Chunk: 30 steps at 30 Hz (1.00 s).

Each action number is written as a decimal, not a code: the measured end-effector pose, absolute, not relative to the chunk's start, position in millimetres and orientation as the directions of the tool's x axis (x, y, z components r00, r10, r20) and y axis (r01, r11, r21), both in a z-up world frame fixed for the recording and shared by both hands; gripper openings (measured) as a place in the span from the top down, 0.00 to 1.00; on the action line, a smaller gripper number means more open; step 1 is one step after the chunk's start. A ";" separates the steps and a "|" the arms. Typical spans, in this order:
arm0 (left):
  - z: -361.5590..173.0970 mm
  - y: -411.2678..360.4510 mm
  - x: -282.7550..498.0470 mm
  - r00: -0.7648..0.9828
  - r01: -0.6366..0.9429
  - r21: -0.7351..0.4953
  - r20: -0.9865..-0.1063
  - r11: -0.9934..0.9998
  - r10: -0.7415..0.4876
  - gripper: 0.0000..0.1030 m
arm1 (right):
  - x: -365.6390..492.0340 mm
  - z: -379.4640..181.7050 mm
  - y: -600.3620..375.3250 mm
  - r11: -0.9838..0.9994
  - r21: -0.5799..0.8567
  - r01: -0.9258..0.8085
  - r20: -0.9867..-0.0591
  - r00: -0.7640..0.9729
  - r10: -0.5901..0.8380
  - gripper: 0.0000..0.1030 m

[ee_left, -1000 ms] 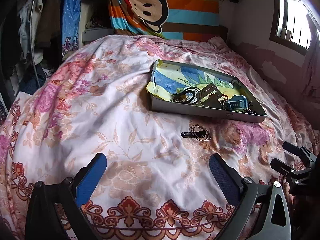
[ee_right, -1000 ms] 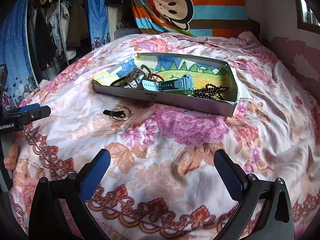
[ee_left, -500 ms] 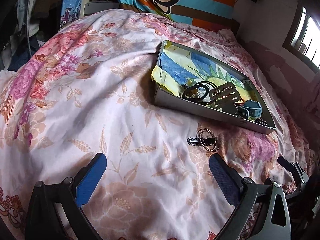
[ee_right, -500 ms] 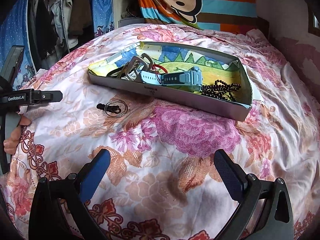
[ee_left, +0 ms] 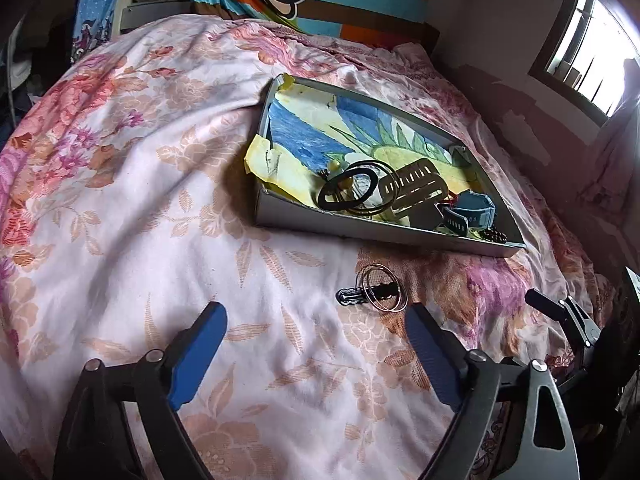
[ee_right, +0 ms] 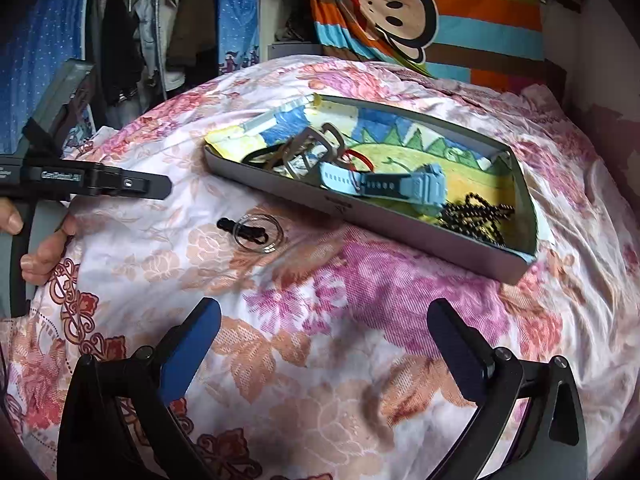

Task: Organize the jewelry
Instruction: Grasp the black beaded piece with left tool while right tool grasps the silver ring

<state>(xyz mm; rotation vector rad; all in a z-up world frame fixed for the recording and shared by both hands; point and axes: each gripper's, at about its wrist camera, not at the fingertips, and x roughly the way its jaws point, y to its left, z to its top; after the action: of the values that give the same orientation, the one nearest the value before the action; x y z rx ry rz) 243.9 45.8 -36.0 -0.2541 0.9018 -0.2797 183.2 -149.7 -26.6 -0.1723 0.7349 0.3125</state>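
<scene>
We see thin wire hoops (ee_left: 383, 288) and a black ridged clip (ee_left: 352, 295) lying together on the bedspread (ee_left: 140, 220), just in front of the tray (ee_right: 400, 220). In that shallow grey tray, lined with a painted sheet, lie a pale blue watch (ee_right: 400, 186), black bands (ee_left: 348, 192), a tan strap (ee_left: 416, 188) and a black bead chain (ee_right: 476, 212). Our left hand-held gripper (ee_left: 316, 352) and right hand-held gripper (ee_right: 324, 344) both hover over the floral cloth, blue pads wide apart, empty.

One tray (ee_right: 400, 220) holds one blue watch (ee_right: 384, 184) and one black bead chain (ee_right: 476, 216); one hair clip (ee_left: 352, 295) and two thin bangles (ee_left: 384, 288) lie outside.
</scene>
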 end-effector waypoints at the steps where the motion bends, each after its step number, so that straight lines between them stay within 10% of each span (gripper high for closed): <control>1: -38.2 46.6 247.5 0.573 0.148 -0.347 -0.733 0.926 -0.367 0.20 | 184.9 -25.9 -147.1 0.934 -0.045 -0.355 -0.680 0.695 0.232 0.02; 9: -48.4 40.5 268.8 0.492 0.311 -0.402 -0.708 0.861 -0.507 0.63 | 202.2 -30.0 -128.7 0.888 -0.047 -0.458 -0.700 0.649 0.298 0.26; 18: -67.7 18.6 287.1 0.396 0.443 -0.319 -0.769 0.838 -0.502 0.71 | 231.3 -48.4 -100.0 0.808 -0.110 -0.578 -0.771 0.563 0.298 0.45; 30: -72.7 10.6 294.2 0.386 0.490 -0.264 -0.789 0.831 -0.478 0.71 | 257.6 -61.6 -88.5 0.730 -0.080 -0.679 -0.819 0.462 0.341 0.48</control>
<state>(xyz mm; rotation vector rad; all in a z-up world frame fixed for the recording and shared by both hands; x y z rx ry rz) 294.2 10.6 -72.7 0.0133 1.0004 -0.6158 257.6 -88.5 -61.6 -0.4294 0.8862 0.6510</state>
